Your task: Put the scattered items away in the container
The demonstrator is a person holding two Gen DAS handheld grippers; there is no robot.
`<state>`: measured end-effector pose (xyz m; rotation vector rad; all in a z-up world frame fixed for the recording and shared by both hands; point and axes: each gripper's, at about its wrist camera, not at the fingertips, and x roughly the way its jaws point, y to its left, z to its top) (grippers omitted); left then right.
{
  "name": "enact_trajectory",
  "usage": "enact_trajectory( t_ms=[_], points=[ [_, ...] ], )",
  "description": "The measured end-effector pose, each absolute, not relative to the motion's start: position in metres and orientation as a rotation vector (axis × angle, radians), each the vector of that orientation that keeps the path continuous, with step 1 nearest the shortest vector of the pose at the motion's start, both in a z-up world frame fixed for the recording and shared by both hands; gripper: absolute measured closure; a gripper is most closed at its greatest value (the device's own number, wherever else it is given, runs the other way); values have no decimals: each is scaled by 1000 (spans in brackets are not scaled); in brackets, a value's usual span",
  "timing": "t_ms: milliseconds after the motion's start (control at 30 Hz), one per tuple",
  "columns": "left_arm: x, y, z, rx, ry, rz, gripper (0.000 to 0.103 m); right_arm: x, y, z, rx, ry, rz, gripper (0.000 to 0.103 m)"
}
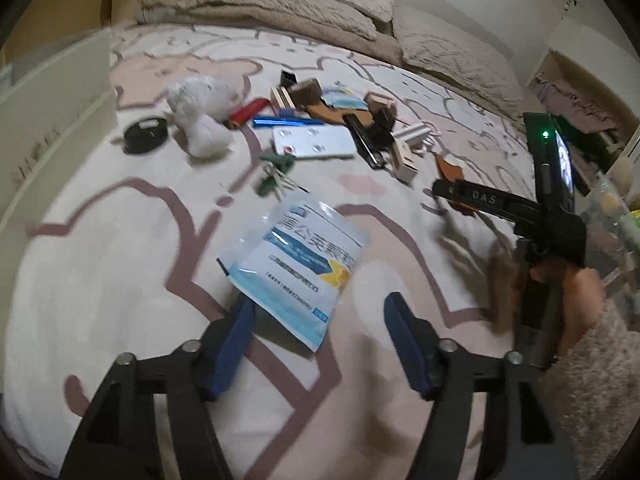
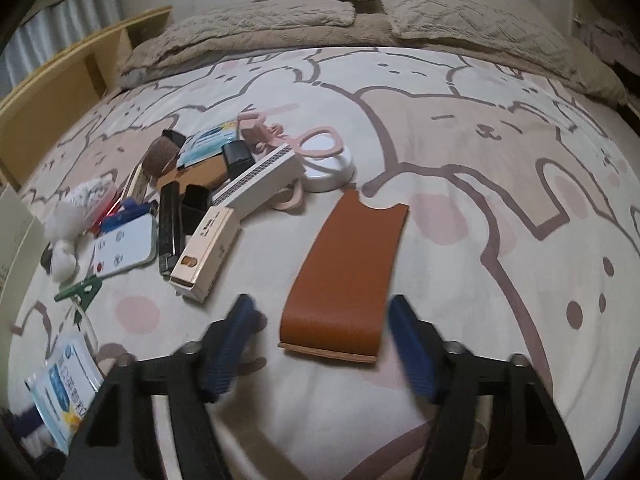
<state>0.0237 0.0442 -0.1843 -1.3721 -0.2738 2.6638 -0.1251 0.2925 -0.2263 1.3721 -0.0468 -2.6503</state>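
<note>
Scattered items lie on a bed with a bunny-print cover. My left gripper [image 1: 320, 312] is open, its blue pads on either side of a blue-and-white sachet [image 1: 298, 270] lying flat on the cover. My right gripper [image 2: 320, 320] is open around the near end of a flat brown leather sleeve [image 2: 348, 272]; the sleeve also shows in the left wrist view [image 1: 452, 170]. The right gripper body [image 1: 548, 216] shows at the right of the left wrist view. The sachet also shows at the lower left of the right wrist view [image 2: 64, 392]. A clear container [image 1: 616, 232] sits at the far right edge.
A pile lies beyond: white pouch [image 2: 126, 246], cream box [image 2: 206, 254], white box [image 2: 260, 186], black case [image 2: 170, 224], green clip [image 2: 82, 290], white fluffy toy [image 1: 200, 120], black disc [image 1: 145, 134], white round lid [image 2: 330, 170]. Beige blankets [image 2: 280, 28] lie at the head.
</note>
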Motion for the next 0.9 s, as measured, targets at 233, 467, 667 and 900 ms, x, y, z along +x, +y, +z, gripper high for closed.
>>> enact_trajectory(
  t_ms=[233, 467, 667, 900],
  points=[
    [17, 51, -171, -1270, 46, 2789, 28, -120, 294, -223, 1352, -56, -2602, 50],
    [-8, 54, -152, -1242, 200, 2641, 25, -104, 285, -217, 1340, -27, -2528, 50],
    [-28, 48, -162, -1324, 233, 2530, 25, -85, 273, -211, 1326, 20, -2451, 50],
    [-37, 46, -175, -1370, 274, 2403, 25, -71, 265, -207, 1319, 55, -2370, 50]
  ],
)
